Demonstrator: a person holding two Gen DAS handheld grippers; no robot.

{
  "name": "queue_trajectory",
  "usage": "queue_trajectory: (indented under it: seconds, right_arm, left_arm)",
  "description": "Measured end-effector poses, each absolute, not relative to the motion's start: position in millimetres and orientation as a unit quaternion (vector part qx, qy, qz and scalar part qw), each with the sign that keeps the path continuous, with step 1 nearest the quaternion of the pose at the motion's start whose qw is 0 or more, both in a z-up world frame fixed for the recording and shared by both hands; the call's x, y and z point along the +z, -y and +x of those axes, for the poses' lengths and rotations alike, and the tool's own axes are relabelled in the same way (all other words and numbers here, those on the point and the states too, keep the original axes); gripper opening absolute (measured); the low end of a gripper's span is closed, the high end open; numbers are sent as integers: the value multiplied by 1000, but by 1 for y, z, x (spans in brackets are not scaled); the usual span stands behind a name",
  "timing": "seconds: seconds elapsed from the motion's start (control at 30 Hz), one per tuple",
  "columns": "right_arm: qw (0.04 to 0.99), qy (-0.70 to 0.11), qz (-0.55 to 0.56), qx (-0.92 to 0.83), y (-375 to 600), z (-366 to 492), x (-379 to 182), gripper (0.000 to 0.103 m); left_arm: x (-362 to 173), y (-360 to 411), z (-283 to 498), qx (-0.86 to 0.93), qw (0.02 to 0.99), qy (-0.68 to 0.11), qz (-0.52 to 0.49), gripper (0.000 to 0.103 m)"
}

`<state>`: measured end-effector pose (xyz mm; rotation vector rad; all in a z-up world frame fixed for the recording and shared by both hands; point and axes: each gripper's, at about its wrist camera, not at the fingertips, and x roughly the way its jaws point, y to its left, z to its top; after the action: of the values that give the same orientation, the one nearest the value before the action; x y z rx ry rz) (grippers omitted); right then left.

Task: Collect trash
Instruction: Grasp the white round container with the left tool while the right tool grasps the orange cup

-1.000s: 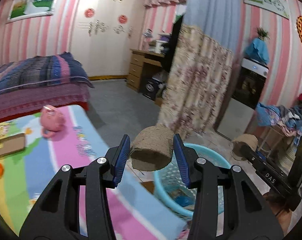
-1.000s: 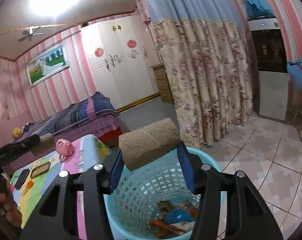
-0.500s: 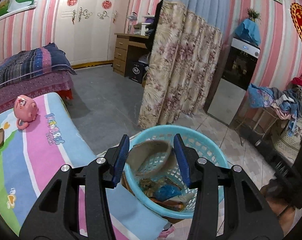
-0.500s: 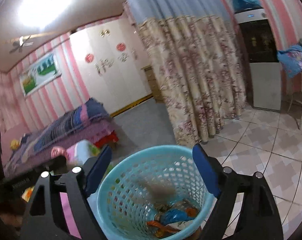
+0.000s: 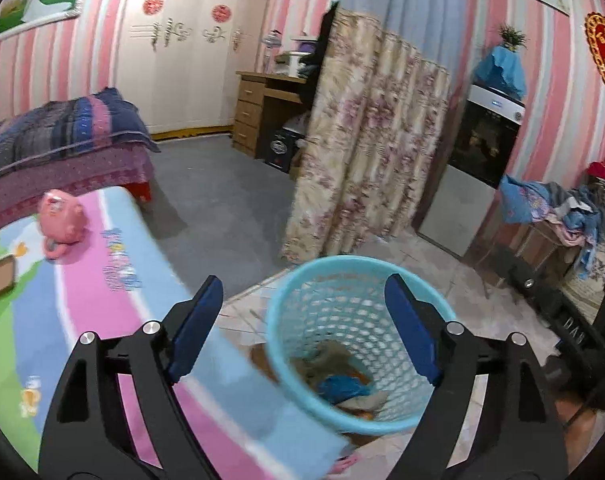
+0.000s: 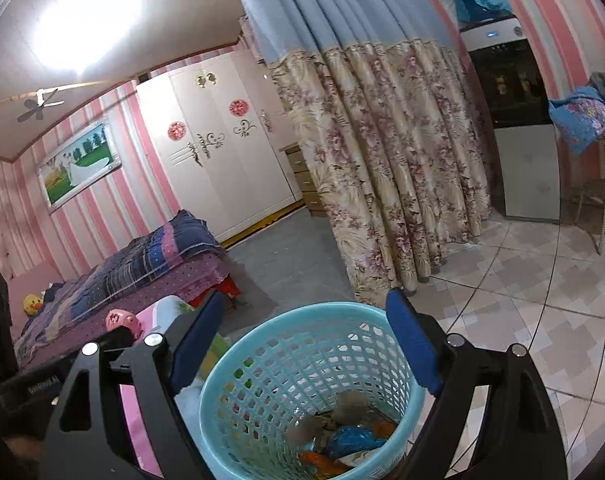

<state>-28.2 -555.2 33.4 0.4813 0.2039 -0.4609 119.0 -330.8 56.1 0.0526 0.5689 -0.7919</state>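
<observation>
Both grippers sit over the basket [image 6: 302,384], a light-blue plastic one with a lattice wall, at bottom centre of each view. The trash [image 6: 342,432] lies in its bottom: a couple of grey-brown crumpled lumps, a blue wrapper, something orange and a pale scrap, all a bit blurry. The left gripper [image 5: 302,328] has its blue-padded fingers spreading apart right now, nothing between them. The right gripper [image 6: 306,340] is spread wide too, fingers released, empty. To the lower left of the basket there's a counter [image 5: 102,280] with a pink, blue and green striped cover and a pink toy [image 5: 62,220] on it.
</observation>
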Motion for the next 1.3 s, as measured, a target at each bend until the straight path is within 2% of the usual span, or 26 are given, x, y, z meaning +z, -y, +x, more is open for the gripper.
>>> queue_trajectory:
  seconds: [0.17, 0.37, 0.5, 0.6, 0.73, 0.93, 0.97, 1.03, 1.07, 1.1, 1.3]
  right_arm:
    - [947, -106, 233, -195, 541, -16, 36, 82]
    - [960, -112, 237, -97, 495, 17, 48, 82]
    - [960, -126, 246, -38, 456, 41, 50, 82]
    - [957, -146, 250, 14, 414, 63, 47, 82]
    - [963, -187, 182, 60, 353, 96, 44, 83]
    - [960, -243, 102, 98, 291, 123, 32, 83]
    - [957, -254, 90, 103, 281, 128, 30, 83]
    - [954, -266, 71, 115, 265, 137, 29, 83]
    - [953, -271, 57, 121, 254, 141, 27, 83]
    - [953, -274, 51, 121, 247, 143, 27, 83]
    - [946, -294, 43, 133, 202, 181, 17, 83]
  left_arm:
    - [57, 261, 135, -305, 915, -264, 28, 82]
    - [45, 121, 157, -161, 952, -257, 38, 87]
    - [24, 41, 186, -32, 957, -280, 61, 97]
    - [-3, -10, 212, 20, 946, -321, 50, 97]
    - [-36, -40, 243, 24, 932, -361, 37, 97]
    - [-51, -27, 275, -22, 915, -399, 51, 97]
    - [-52, -26, 280, -21, 912, -407, 54, 97]
    - [-56, -29, 280, -22, 910, -411, 46, 86]
    - [-57, -32, 281, -27, 908, -415, 37, 70]
    - [-58, -36, 283, -41, 907, -419, 21, 60]
    - [-32, -60, 271, -44, 920, -388, -8, 59]
